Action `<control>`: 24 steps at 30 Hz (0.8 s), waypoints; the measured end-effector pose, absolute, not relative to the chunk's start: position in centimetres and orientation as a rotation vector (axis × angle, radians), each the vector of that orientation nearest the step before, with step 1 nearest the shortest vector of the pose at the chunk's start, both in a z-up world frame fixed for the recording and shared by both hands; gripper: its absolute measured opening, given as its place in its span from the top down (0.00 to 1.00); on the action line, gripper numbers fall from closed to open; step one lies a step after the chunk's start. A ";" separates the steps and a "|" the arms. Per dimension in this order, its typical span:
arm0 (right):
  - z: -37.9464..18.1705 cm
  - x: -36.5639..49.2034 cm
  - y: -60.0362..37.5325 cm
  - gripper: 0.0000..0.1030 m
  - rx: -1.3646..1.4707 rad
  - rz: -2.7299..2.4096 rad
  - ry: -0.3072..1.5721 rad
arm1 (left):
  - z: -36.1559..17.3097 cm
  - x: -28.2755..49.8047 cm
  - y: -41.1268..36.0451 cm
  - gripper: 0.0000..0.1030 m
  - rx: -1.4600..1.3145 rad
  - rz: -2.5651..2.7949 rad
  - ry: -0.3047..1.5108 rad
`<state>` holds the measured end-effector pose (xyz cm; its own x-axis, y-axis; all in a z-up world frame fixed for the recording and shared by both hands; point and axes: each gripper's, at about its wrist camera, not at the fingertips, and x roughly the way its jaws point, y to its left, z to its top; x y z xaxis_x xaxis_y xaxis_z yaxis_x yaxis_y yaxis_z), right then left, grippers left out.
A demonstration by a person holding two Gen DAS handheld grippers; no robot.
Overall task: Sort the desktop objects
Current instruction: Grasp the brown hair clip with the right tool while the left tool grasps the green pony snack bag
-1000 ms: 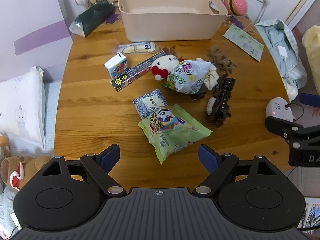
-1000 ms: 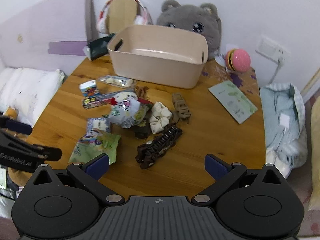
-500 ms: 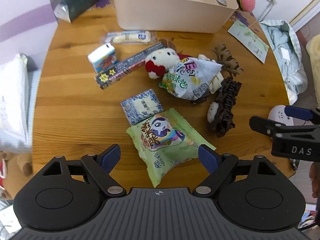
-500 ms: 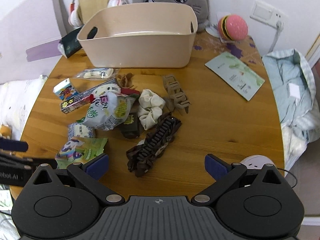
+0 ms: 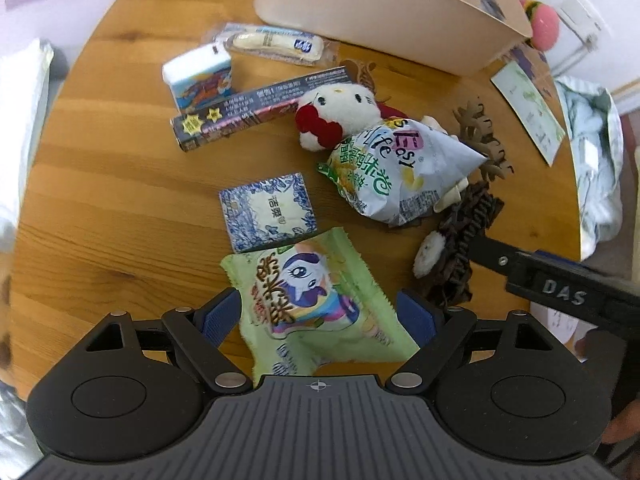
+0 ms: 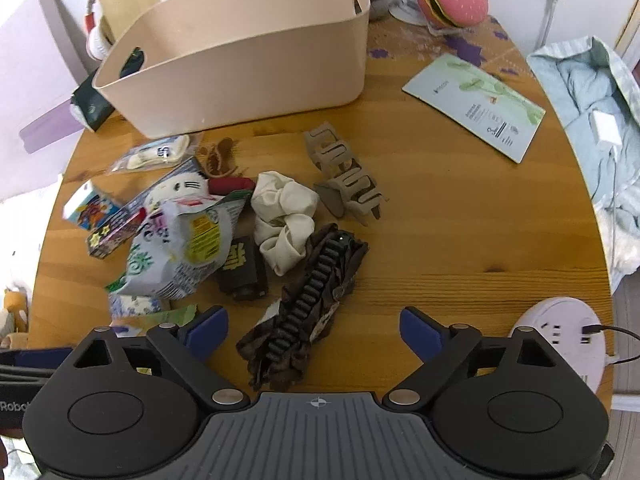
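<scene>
Snack packet (image 5: 316,300), green, flat on desk (image 5: 100,208), directly between the blue fingertips of left claw (image 5: 320,312); long axis roughly along the claw's forward line, near end tucked under the claw body; jaws released, spread wider than the packet, nothing held. Brown hair clip (image 6: 304,300), ruffled, long axis diagonal from near left to far right, lying just ahead of right claw (image 6: 314,326) and left of its centre line; jaws likewise released and empty. Left claw nearer the packet, right claw nearer the clip; judged next move for each: descend and close across the short axis.

Beige bin (image 6: 248,52) at far edge of desk, well apart from both claws; visible inner walls bare, floor hidden, contents not determinable. Remaining clutter between claws and bin: blue-patterned tissue pack (image 5: 268,210) touching the packet's far edge; white snack bag (image 5: 396,172) lying over a plush cat (image 5: 336,116); cream scrunchie (image 6: 284,216); grey claw clip (image 6: 344,172); star-printed box (image 5: 256,110).
</scene>
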<state>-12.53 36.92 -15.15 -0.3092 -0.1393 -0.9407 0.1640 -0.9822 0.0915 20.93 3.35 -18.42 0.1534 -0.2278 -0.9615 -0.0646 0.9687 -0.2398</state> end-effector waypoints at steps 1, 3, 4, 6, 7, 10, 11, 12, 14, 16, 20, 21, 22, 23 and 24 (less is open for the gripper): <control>-15.5 -12.8 36.9 0.11 1.735 -2.399 0.030 | -18.7 21.1 3.4 0.16 -0.264 -0.119 1.426; -16.3 -13.2 37.0 0.13 1.762 -2.392 0.021 | -19.3 21.2 3.3 0.16 -0.277 -0.114 1.442; -16.6 -13.4 37.1 0.14 1.773 -2.390 0.014 | -19.5 21.3 3.2 0.16 -0.276 -0.106 1.445; -17.3 -13.7 37.3 0.15 1.797 -2.387 -0.005 | -20.1 21.3 3.0 0.16 -0.281 -0.093 1.451; -17.6 -13.9 37.3 0.15 1.805 -2.387 -0.009 | -20.4 21.3 3.0 0.16 -0.288 -0.089 1.456; -18.5 -14.3 37.4 0.16 1.837 -2.389 -0.013 | -21.2 21.2 2.9 0.16 -0.320 -0.089 1.467; -18.8 -14.4 37.4 0.17 1.846 -2.388 -0.014 | -21.5 21.2 2.9 0.16 -0.323 -0.089 1.475; -19.0 -14.5 37.4 0.18 1.854 -2.386 -0.013 | -21.8 21.2 2.8 0.16 -0.329 -0.085 1.484; -19.5 -14.7 37.4 0.19 1.869 -2.381 -0.017 | -22.3 21.1 2.7 0.16 -0.331 -0.079 1.489; -19.9 -14.9 37.4 0.20 1.882 -2.377 -0.027 | -22.7 21.1 2.4 0.16 -0.332 -0.069 1.490; -20.6 -15.2 37.7 0.25 1.908 -2.364 -0.078 | -23.1 21.1 2.0 0.16 -0.349 -0.061 1.485; -20.7 -15.2 37.7 0.26 1.908 -2.363 -0.088 | -23.2 21.2 2.0 0.19 -0.351 -0.059 1.479; -20.7 -15.2 37.7 0.30 1.907 -2.363 -0.095 | -23.4 21.2 1.9 0.21 -0.358 -0.063 1.483; -20.8 -15.2 37.7 0.34 1.906 -2.362 -0.105 | -23.5 21.1 1.9 0.22 -0.366 -0.065 1.485; -20.8 -15.1 37.8 0.35 1.910 -2.360 -0.117 | -23.4 20.9 1.9 0.24 -0.367 -0.068 1.483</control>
